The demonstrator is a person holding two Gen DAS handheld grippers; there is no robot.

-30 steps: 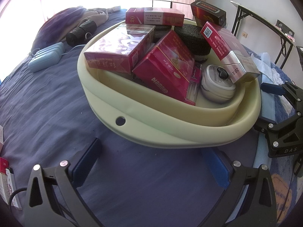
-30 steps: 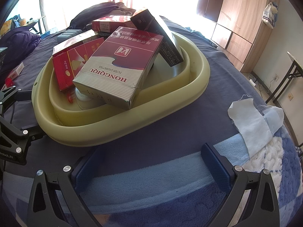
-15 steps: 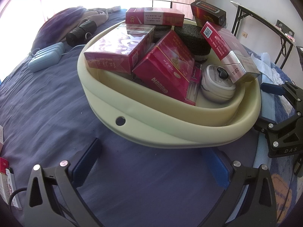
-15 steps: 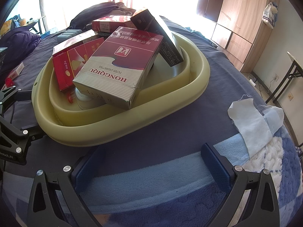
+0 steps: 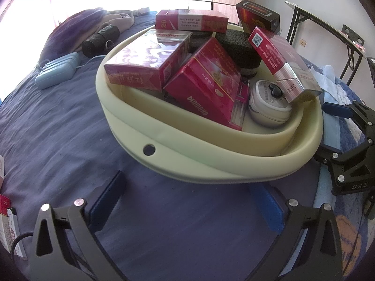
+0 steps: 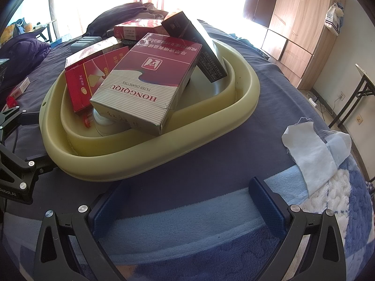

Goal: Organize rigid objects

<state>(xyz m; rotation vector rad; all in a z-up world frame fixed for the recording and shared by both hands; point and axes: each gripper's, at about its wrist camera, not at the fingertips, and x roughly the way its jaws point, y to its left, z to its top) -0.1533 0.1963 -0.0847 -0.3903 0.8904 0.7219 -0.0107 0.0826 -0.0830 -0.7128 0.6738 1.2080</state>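
Note:
A pale green basin sits on a blue bed, piled with several red cigarette cartons. A red "Diamond" carton leans beside a white round case, a black sponge block and a dark box. In the right wrist view a red and white Hongqiqu carton lies on top. My left gripper is open, empty, just short of the basin's near rim. My right gripper is open and empty too, over a light blue towel, and appears at the basin's right side.
A pale blue power strip and a black roll lie on the bed beyond the basin. White cloth rests on the towel at right. Small red packs lie at the left edge. A wooden wardrobe and folding tables stand beyond.

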